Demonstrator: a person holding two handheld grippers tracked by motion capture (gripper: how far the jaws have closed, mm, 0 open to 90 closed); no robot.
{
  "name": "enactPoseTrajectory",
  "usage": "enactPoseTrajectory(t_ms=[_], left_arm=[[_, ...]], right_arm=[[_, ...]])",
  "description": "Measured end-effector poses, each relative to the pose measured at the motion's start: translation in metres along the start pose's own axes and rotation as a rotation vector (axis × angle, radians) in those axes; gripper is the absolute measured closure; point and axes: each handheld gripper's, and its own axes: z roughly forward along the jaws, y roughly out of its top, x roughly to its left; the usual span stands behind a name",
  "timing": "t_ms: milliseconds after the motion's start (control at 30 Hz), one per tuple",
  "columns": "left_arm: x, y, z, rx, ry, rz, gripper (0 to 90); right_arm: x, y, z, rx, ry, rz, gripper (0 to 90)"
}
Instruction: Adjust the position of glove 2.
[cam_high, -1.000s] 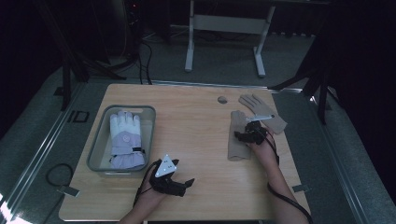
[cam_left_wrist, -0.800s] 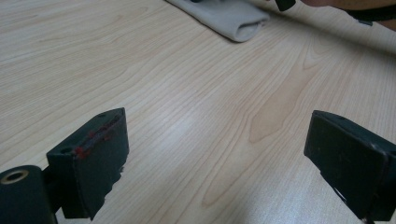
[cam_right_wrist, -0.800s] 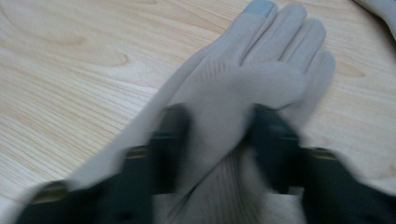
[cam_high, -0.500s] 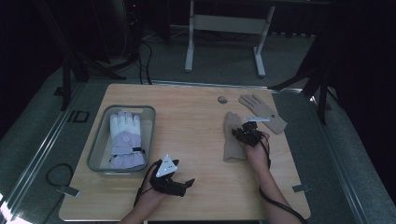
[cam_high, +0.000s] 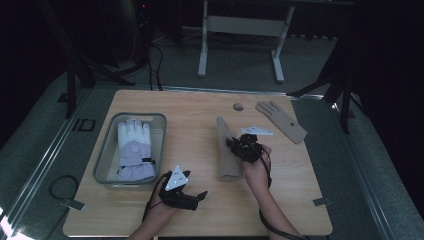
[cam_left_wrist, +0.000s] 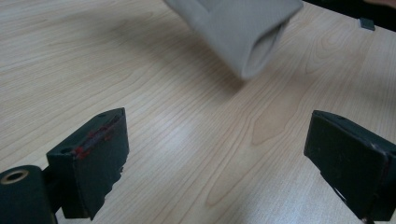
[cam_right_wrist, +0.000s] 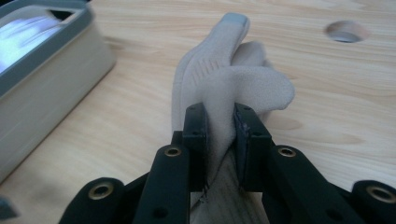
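We see a light wood table (cam_high: 200, 100) w/ rounded corners, grain visible, lit from above; rest of room dark. A round hole (cam_high: 238, 106) sits near the table's far edge, right of centre. Floor (cam_high: 45, 165) is grey-green carpet. A pale metal rail (cam_high: 47, 167) runs along the table's left edge on the floor. Beyond the far edge stands a white metal frame (cam_high: 240, 30), two legs w/ a crossbar. Black cables (cam_high: 152, 60) trail on the floor by the far-left corner. Dark stand legs (cam_high: 75, 80) flank left; similar ones at right (cam_high: 340, 85).
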Motion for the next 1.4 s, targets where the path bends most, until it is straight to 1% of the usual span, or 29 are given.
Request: enactPoseTrajectory(t_ms=[33,100,133,200,267,333,400,467,533,567,633,667,733,767,800,867,1000,1033,1133,1233,1333,1400], left_arm=[[0.000,0.000,0.000,0.000,0.000,0.000,6.7],[0.000,0.000,0.000,0.002,0.000,0.001,6.7],[0.000,-0.001,-0.001,0.002,0.002,0.001,6.7],[0.000,-0.001,-0.001,0.002,0.001,-0.002,6.7],[0.000,-0.001,-0.001,0.003,0.002,-0.002,6.7],[0.001,-0.001,0.000,0.003,0.003,-0.005,6.7],[0.001,-0.002,0.000,0.004,0.000,-0.006,6.7],[0.001,-0.002,0.000,0.004,0.000,-0.006,6.7],[0.000,-0.002,0.000,0.005,-0.001,-0.003,6.7],[0.000,-0.002,0.000,0.005,-0.001,-0.003,6.7],[0.000,-0.002,0.000,0.003,-0.002,-0.002,6.7],[0.000,-0.002,0.000,0.004,-0.003,-0.002,6.7],[0.000,-0.003,0.000,0.003,-0.002,-0.004,6.7],[0.000,-0.003,0.000,0.002,-0.003,-0.005,6.7],[0.000,-0.003,0.000,0.003,-0.003,-0.004,6.7],[0.000,-0.003,0.000,0.004,-0.004,-0.004,6.7],[0.001,-0.003,0.000,0.001,-0.006,-0.005,6.7],[0.001,-0.003,0.000,-0.001,-0.007,-0.008,6.7],[0.001,-0.003,0.000,-0.002,-0.009,-0.009,6.7],[0.001,-0.003,0.000,-0.003,-0.010,-0.007,6.7],[0.001,-0.003,0.000,-0.003,-0.008,-0.008,6.7],[0.001,-0.004,0.000,-0.003,-0.008,-0.008,6.7]], right_arm=[[0.003,-0.004,0.002,0.000,-0.008,-0.001,76.3],[0.005,-0.012,0.007,0.023,-0.004,-0.004,76.3],[0.005,-0.017,0.011,0.034,-0.006,0.009,76.3],[0.005,-0.027,0.020,0.067,-0.020,0.012,76.2],[0.005,-0.035,0.026,0.082,-0.027,0.026,75.9],[0.006,-0.043,0.030,0.092,-0.044,0.019,75.5],[0.007,-0.048,0.033,0.107,-0.041,0.009,74.1],[0.007,-0.053,0.036,0.122,-0.033,-0.012,70.6],[0.008,-0.055,0.037,0.121,-0.027,-0.030,65.6],[0.008,-0.056,0.038,0.121,-0.022,-0.037,61.7],[0.008,-0.055,0.040,0.131,-0.017,-0.067,54.2],[0.009,-0.055,0.041,0.130,-0.022,-0.086,52.5],[0.008,-0.055,0.043,0.134,-0.028,-0.101,52.0],[0.007,-0.054,0.045,0.135,-0.026,-0.131,50.9],[0.006,-0.054,0.045,0.134,-0.028,-0.141,50.8],[0.002,-0.052,0.046,0.133,-0.035,-0.142,51.2],[-0.006,-0.051,0.046,0.123,-0.055,-0.115,51.4],[-0.008,-0.051,0.046,0.121,-0.058,-0.115,51.6],[-0.009,-0.050,0.045,0.122,-0.051,-0.116,51.7],[-0.009,-0.047,0.042,0.120,-0.039,-0.099,52.9],[-0.009,-0.040,0.033,0.093,-0.022,-0.109,52.2],[-0.012,-0.033,0.025,0.070,-0.012,-0.117,52.9]])
